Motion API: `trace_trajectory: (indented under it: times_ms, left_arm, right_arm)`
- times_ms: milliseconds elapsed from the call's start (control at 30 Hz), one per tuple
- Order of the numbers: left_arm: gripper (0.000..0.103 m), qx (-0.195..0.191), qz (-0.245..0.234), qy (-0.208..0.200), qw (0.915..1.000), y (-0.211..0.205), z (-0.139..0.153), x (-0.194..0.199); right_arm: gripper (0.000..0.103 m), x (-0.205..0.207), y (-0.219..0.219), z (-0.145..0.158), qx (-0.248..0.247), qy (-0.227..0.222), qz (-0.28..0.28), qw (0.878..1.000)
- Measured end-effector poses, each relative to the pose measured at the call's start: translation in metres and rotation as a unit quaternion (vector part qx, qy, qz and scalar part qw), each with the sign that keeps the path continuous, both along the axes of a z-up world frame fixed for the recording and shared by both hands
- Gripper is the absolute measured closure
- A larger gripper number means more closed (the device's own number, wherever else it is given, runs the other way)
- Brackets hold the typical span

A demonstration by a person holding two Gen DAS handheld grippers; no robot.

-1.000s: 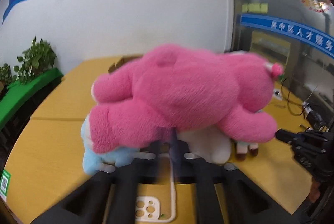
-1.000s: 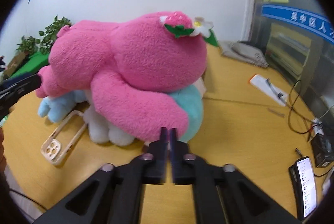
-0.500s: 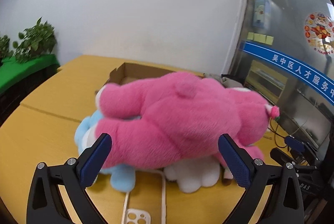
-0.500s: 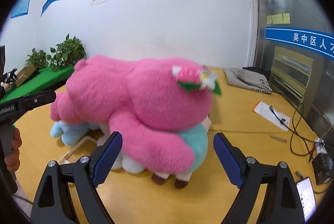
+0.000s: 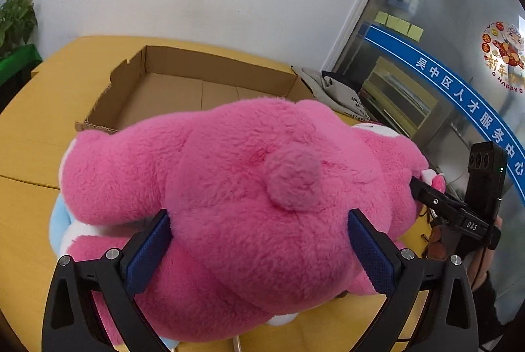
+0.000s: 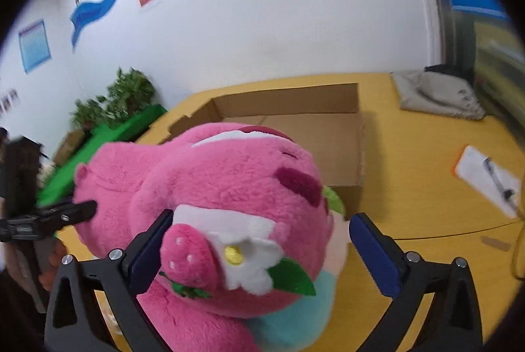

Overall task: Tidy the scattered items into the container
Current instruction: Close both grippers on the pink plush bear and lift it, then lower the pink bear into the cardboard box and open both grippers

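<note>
A big pink plush bear [image 5: 249,207] lies on top of other soft toys on the yellow table. My left gripper [image 5: 259,250] is open, its blue pads on either side of the bear's rump below the tail. My right gripper [image 6: 262,250] is open around the bear's head [image 6: 229,188], by the strawberry and flower ornament [image 6: 226,260]. An open, shallow cardboard box [image 5: 183,89] lies just behind the bear; it also shows in the right wrist view [image 6: 328,129]. A light blue toy [image 5: 57,220] and a teal toy [image 6: 295,319] peek out under the bear.
A grey cloth bag [image 6: 439,96] lies at the table's far right. A white paper with a cable [image 6: 485,178] lies on the right. Green plants [image 6: 115,102] stand by the wall at left. The other gripper's finger shows in each view [image 5: 452,214].
Both grippers opened from shut a second ago, then moved in close over the pink bear, so their pads now straddle its rump and head. The box is now in fuller view.
</note>
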State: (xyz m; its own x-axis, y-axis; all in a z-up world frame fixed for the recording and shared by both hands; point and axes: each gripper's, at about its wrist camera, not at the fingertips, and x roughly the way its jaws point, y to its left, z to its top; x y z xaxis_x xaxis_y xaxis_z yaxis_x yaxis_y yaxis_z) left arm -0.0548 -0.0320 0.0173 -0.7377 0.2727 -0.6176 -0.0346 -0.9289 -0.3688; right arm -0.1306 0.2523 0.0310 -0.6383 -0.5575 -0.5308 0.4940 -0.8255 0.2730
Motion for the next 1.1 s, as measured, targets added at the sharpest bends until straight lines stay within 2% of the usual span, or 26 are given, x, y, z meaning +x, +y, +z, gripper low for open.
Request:
trace_trajectory:
  times_ms: [67,100,133,200,267,300,367,433,600,667,767,867,967,1100]
  left_arm:
    - [0.011,0.0,0.0,-0.003,1.0,-0.001,-0.002,0.0]
    - [0.014,0.0,0.005,-0.002,1.0,-0.003,-0.002,0.0]
    - [0.021,0.005,0.009,0.0,0.9999,-0.004,-0.002,0.001]
    - [0.031,0.023,0.019,0.005,0.9995,-0.009,0.0,0.004]
    - [0.043,0.021,0.024,0.015,0.9994,-0.009,0.005,0.009]
    - [0.046,0.021,0.024,0.021,0.9993,-0.008,0.008,0.012]
    - [0.054,0.027,0.024,0.031,0.9989,-0.007,0.016,0.015]
    - [0.058,0.026,0.027,0.045,0.9983,-0.007,0.028,0.017]
    - [0.058,-0.006,0.021,0.094,0.9953,-0.017,0.089,-0.011]
    - [0.058,-0.02,0.008,0.111,0.9936,-0.025,0.115,-0.037]
    - [0.058,-0.037,-0.011,0.111,0.993,-0.038,0.146,-0.1]
    - [0.059,-0.051,-0.023,0.104,0.9931,-0.047,0.157,-0.176]
    - [0.06,-0.059,-0.023,0.082,0.9946,-0.053,0.14,-0.244]
    - [0.064,-0.06,-0.021,0.0,0.998,-0.06,0.079,-0.33]
  right_arm:
    - [0.005,-0.002,-0.003,-0.007,-0.007,-0.002,0.008,1.0]
    - [0.019,-0.003,-0.006,-0.013,-0.02,-0.014,0.016,1.0]
    - [0.023,-0.002,-0.008,-0.016,-0.029,-0.02,0.016,0.999]
    - [0.037,0.007,-0.015,-0.014,-0.02,0.002,0.009,1.0]
    - [0.046,0.015,-0.017,-0.01,-0.024,0.012,0.01,1.0]
    - [0.05,0.018,-0.016,-0.007,-0.028,0.018,0.011,0.999]
    - [0.053,0.026,-0.014,0.003,-0.039,0.034,0.009,0.999]
    - [0.055,0.033,-0.014,0.016,-0.047,0.056,0.002,0.997]
    - [0.056,0.023,-0.018,0.058,-0.06,0.096,0.001,0.994]
    - [0.056,0.004,-0.022,0.082,-0.065,0.119,0.001,0.991]
    - [0.055,-0.037,-0.029,0.113,-0.065,0.144,-0.009,0.987]
    - [0.055,-0.091,-0.037,0.134,-0.058,0.163,-0.033,0.984]
    - [0.055,-0.145,-0.044,0.129,-0.044,0.173,-0.065,0.982]
    - [0.054,-0.219,-0.056,0.087,-0.023,0.124,-0.091,0.988]
